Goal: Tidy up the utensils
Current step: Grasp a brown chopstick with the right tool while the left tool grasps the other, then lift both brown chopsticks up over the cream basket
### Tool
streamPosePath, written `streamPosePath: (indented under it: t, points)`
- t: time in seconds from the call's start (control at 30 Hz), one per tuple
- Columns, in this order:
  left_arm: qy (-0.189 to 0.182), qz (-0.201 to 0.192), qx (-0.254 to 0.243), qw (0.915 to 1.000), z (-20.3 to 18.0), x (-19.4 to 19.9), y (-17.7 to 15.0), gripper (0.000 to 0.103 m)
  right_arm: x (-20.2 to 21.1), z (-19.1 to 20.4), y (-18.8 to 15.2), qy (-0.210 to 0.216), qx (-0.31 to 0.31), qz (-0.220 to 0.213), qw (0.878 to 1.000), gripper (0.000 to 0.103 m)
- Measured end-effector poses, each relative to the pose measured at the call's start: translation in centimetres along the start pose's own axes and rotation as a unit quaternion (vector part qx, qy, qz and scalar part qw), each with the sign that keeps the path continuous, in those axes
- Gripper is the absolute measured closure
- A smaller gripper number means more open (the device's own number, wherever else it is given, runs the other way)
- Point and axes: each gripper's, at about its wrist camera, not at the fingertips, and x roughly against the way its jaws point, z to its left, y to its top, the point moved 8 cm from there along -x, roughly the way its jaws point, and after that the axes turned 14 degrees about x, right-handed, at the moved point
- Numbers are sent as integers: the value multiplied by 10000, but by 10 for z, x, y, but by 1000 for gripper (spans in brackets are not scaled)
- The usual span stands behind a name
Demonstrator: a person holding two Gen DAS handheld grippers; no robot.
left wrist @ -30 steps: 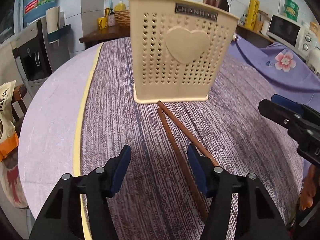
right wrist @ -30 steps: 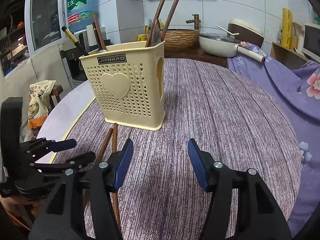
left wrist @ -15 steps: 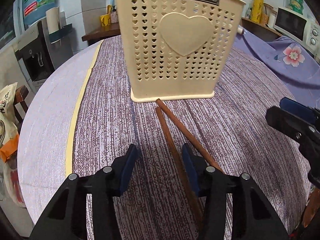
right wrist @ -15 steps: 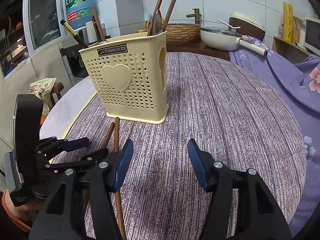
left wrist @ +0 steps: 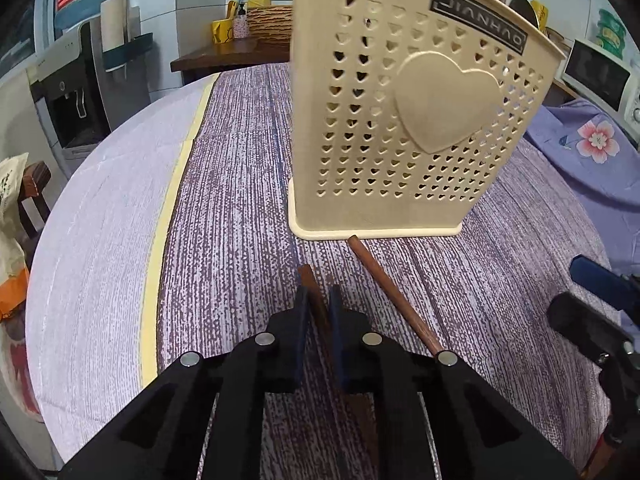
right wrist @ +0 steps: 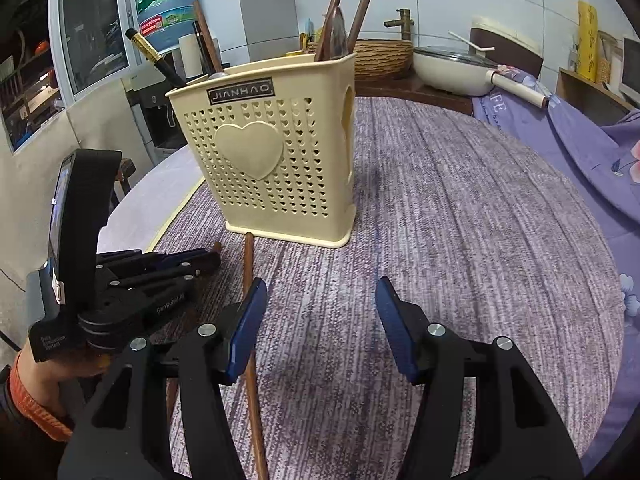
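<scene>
Tabletop (right wrist: 460, 208) holds the cream utensil holder (right wrist: 272, 160), already stocked with several utensils. Two chopsticks left out. Left hand-held gripper (left wrist: 319, 308) clamped on the nearer chopstick (left wrist: 308, 280); second chopstick (left wrist: 394, 296) lies loose just beside it. Right hand-held gripper (right wrist: 318, 332) half open, empty. Judging mostly done.

Gripped chopstick (left wrist: 310, 280): you see only its tip; the left gripper (left wrist: 319, 300) hides the rest.
Loose chopstick (right wrist: 249, 280): your right gripper's finger (right wrist: 244, 328) covers part.
Holder (left wrist: 400, 120): top edge cut off.
</scene>
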Motion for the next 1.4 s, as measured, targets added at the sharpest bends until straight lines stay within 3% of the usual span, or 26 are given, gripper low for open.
streamPosePath:
  t: [0.23, 0.43, 0.6, 0.83, 1.0, 1.2, 1.4]
  points:
    - [-158, -8, 248, 9996, 14, 8, -2, 92, -29, 35, 3, 630, 303, 272, 9972, 46]
    - [-233, -46, 393, 9989, 25, 17, -2, 92, -65, 46, 9, 888, 425, 626, 9932, 58]
    - [-302, -37, 408, 9987, 26, 18, -3, 92, -89, 55, 17, 780, 727, 721, 9917, 73]
    - [-364, 31, 482, 9982, 30, 15, -6, 92, -102, 67, 25, 659, 1059, 767, 9892, 80]
    - [-367, 27, 458, 9983, 30, 13, -6, 92, -103, 74, 25, 572, 1357, 748, 9863, 92]
    - [-367, -10, 383, 9986, 24, 15, -7, 92, -103, 76, 26, 588, 1290, 805, 9866, 95]
    - [-579, -187, 310, 9977, 14, 34, 0, 93, -72, 64, 33, 724, 1000, 420, 9915, 95]
